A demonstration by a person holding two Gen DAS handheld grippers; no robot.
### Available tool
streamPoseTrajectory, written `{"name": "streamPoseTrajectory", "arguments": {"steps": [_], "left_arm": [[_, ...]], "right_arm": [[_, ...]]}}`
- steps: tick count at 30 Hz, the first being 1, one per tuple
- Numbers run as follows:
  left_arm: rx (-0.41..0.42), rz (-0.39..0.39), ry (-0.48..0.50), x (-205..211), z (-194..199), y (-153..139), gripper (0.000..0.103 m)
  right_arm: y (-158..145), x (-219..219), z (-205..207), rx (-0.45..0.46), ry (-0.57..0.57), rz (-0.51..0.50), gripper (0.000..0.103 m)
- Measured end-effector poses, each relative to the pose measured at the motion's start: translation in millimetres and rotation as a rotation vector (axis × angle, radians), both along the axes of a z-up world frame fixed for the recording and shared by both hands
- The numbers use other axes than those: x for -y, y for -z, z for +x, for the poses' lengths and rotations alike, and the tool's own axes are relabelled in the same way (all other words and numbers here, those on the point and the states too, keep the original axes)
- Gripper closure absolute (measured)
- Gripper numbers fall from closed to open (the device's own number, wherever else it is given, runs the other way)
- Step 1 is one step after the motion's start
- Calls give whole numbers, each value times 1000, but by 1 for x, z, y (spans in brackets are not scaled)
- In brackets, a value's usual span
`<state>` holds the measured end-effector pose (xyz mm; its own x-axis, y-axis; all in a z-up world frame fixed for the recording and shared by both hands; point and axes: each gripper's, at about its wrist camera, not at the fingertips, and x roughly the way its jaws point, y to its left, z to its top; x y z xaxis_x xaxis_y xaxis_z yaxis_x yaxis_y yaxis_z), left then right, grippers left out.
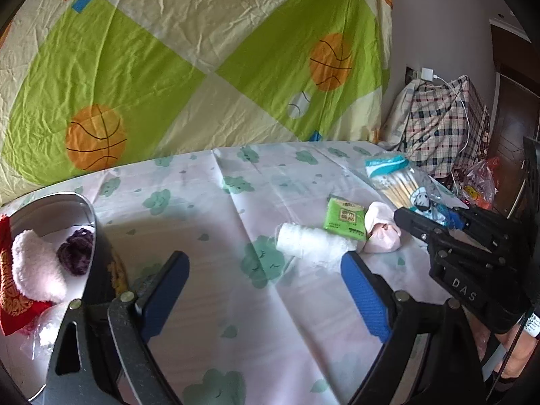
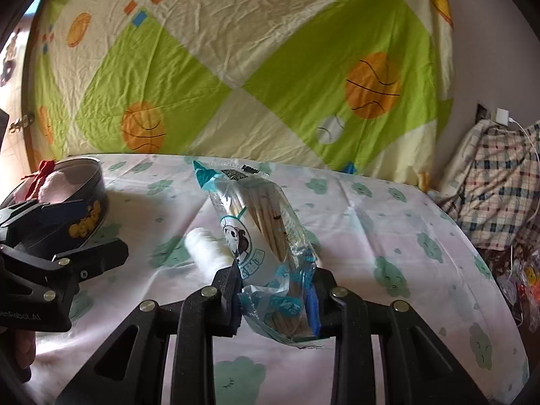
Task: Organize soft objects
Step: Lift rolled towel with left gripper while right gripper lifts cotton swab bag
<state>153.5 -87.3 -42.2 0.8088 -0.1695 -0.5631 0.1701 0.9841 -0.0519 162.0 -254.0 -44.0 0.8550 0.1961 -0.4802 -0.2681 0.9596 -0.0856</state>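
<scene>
Three soft items in round tin: red pouch, white plush, purple yarn.

The bed sheet was seen to be white, printed with pale teal clouds, and behind it a quilt was patterned in lime-green and cream squares with orange basketballs and small blue and orange rectangles. On the sheet, a white roll was flanked by a bright green packet and a pale pink bundle, while the swab bag was marked in teal and white with a panda face over tan sticks. At the sheet's left edge, a dark tin with yellow figures was filled with red-and-gold cloth, white fleece and a purple knit.
</scene>
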Motion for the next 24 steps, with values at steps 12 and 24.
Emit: {"name": "streamPoseTrajectory", "arguments": {"steps": [12,24], "left_arm": [[-89,164,99,63,50,23,9],[-172,38,173,54,65,28,28]], "right_arm": [[-5,34,5,11,98,102,72],[-4,34,6,8,88,105,72]]}}
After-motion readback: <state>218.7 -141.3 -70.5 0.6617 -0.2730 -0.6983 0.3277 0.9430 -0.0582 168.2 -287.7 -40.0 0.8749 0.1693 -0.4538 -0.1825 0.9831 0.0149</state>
